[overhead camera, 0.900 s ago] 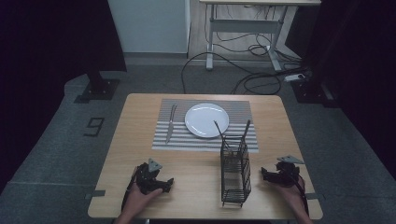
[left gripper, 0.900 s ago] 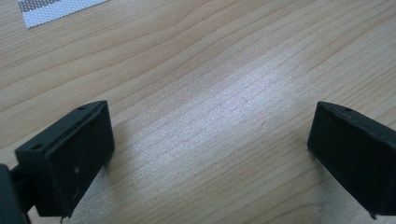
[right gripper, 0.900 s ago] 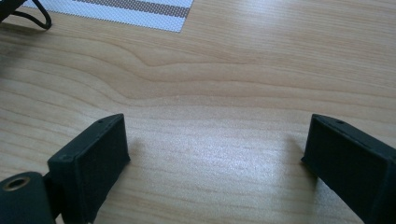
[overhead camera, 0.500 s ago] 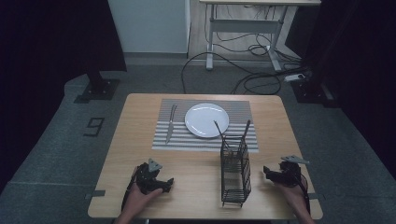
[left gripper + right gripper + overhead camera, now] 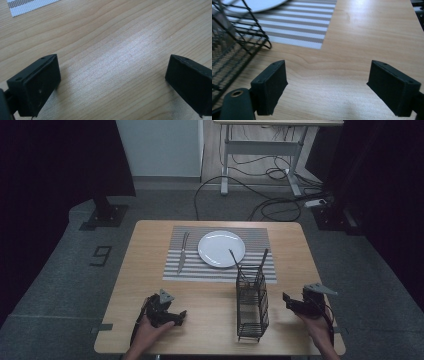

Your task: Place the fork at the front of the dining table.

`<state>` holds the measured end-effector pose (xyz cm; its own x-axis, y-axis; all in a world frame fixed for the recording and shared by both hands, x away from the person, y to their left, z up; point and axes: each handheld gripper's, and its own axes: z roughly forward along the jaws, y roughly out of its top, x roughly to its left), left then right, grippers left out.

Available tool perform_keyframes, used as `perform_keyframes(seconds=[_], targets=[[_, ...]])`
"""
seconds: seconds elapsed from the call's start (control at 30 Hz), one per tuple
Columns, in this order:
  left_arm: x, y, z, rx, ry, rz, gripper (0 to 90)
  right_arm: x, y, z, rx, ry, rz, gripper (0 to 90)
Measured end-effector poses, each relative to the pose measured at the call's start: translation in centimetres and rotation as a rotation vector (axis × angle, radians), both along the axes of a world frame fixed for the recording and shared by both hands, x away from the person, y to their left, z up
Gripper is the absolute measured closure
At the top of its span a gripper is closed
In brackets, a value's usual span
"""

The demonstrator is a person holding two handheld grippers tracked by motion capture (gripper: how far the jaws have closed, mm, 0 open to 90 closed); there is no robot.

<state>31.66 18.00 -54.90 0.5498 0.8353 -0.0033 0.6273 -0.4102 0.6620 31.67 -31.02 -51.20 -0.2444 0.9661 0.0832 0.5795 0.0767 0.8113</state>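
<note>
A white plate lies on a striped placemat at the table's far middle, with a fork on the mat to its left. A black wire basket stands right of centre, two utensil handles sticking up from its far end. My left gripper rests low on the bare wood near the front left, open, nothing between its jaws. At the front right my right gripper is open beside the basket, jaws wide over bare wood.
The wooden table has its front edge just behind both hands. A plate rim and the mat lie ahead of the right gripper. Cables and a desk frame stand on the floor beyond.
The right gripper has drifted slightly back and right; the left gripper has stayed put. Both remain open.
</note>
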Motion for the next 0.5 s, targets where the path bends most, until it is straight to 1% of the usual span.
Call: perform_keyframes(seconds=[0.1,0.13,0.2,0.3,0.33,0.37,0.4,0.43,0.5], targets=[[0.0,0.0,0.0,0.0,0.0,0.0,0.0,0.2,0.2,0.9,0.013,-0.014,0.007,16.9],[0.0,0.0,0.0,0.0,0.0,0.0,0.0,0.2,0.2,0.9,0.013,-0.014,0.007,16.9],[0.0,0.0,0.0,0.0,0.0,0.0,0.0,0.3,0.6,1.7,0.016,-0.026,0.018,17.6],[0.0,0.0,0.0,0.0,0.0,0.0,0.0,0.4,0.9,2.4,0.022,-0.041,0.034,20.5],[0.0,0.0,0.0,0.0,0.0,0.0,0.0,0.4,0.9,2.4,0.022,-0.041,0.034,20.5],[0.0,0.0,0.0,0.0,0.0,0.0,0.0,0.4,1.0,2.9,0.047,-0.04,0.051,21.2],[0.0,0.0,0.0,0.001,0.0,-0.001,0.0,0.5,1.1,3.1,0.062,-0.038,0.06,21.7],[0.0,0.0,0.0,0.001,0.0,-0.001,0.0,0.5,1.1,3.1,0.062,-0.038,0.06,21.7],[0.0,0.0,0.0,0.001,0.0,0.0,0.0,0.6,1.5,3.5,0.063,-0.045,0.073,22.3]])
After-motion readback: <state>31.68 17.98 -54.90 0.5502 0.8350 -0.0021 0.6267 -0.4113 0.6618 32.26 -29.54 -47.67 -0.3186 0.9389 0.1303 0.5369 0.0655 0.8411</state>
